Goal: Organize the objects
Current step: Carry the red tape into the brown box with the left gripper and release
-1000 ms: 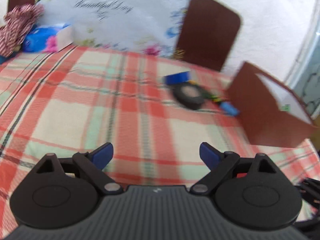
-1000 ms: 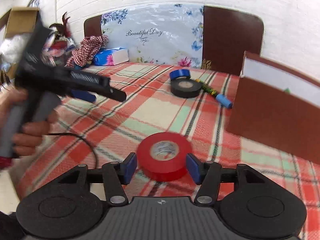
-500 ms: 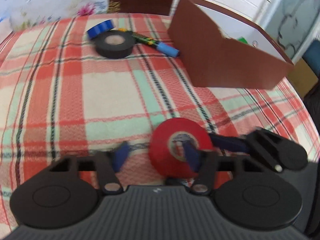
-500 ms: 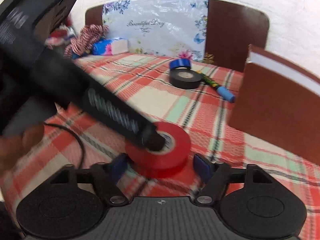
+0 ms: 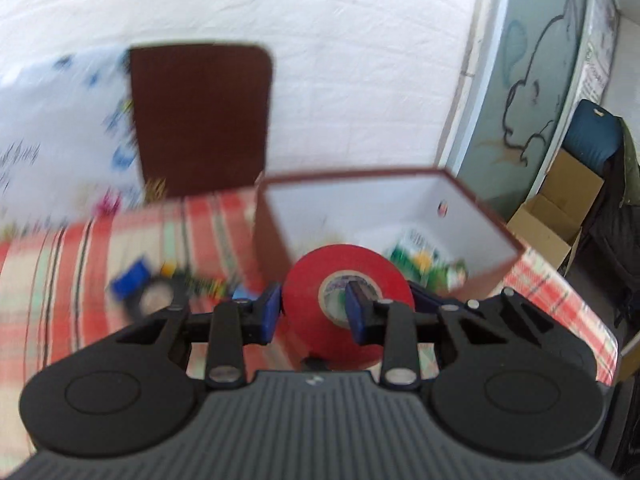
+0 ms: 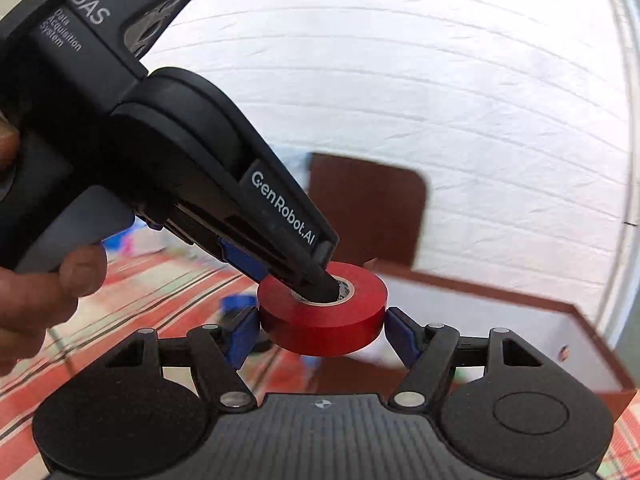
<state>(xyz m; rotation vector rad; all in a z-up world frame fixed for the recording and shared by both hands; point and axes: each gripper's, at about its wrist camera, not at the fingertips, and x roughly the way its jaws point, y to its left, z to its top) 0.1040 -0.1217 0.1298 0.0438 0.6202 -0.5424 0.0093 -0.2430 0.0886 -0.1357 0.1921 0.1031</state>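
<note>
A red tape roll [image 5: 304,292] hangs in the air in front of the brown box [image 5: 480,216]. My left gripper [image 5: 314,312] grips its wall, one finger on the outer face and the other inside the core, and its jaws are still closing. In the right wrist view the left gripper [image 6: 280,272] reaches down from the upper left into the red tape roll [image 6: 328,320]. My right gripper [image 6: 320,332] is open, its blue pads flanking the roll's sides. The box is open at the top, with green packets inside.
A black tape roll [image 5: 152,300] and a blue one [image 5: 132,280] lie blurred on the checked tablecloth [image 5: 60,280], left of the box. A brown chair back [image 5: 200,120] stands behind the table. A cardboard carton [image 5: 560,208] sits on the floor at right. A person's hand [image 6: 40,292] holds the left gripper.
My left gripper swung right to the red roll, closed on its wall and lifted it off the cloth toward the box. The right gripper's jaws widened off the roll and it rose too.
</note>
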